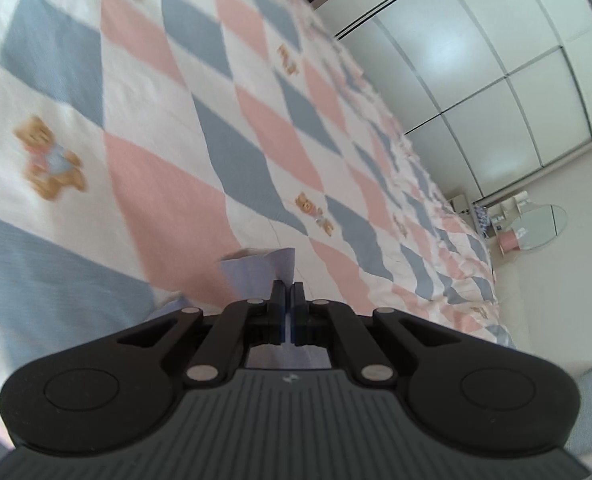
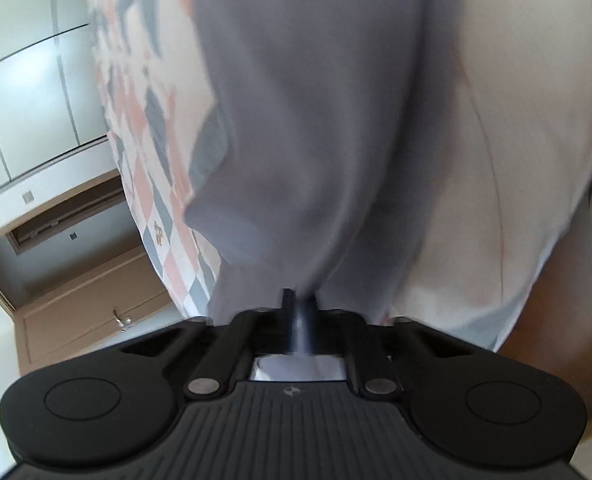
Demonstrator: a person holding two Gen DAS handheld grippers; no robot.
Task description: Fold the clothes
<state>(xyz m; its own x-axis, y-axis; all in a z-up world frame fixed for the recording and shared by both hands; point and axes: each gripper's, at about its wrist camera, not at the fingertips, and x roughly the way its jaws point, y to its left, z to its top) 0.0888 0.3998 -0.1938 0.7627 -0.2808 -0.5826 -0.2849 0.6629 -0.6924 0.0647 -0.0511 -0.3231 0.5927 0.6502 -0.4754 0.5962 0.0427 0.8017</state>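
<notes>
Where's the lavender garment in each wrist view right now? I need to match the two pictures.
Left wrist: garment is a small corner at lower centre, pinched in the left hand-held gripper.
Right wrist: garment fills the centre, hanging from the right hand-held gripper.
Shared landmark: checked quilt.

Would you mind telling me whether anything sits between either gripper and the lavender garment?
Nothing visible does: the left gripper is already shut on a corner of the lavender garment, and the right gripper is shut on its bunched fabric.
</notes>
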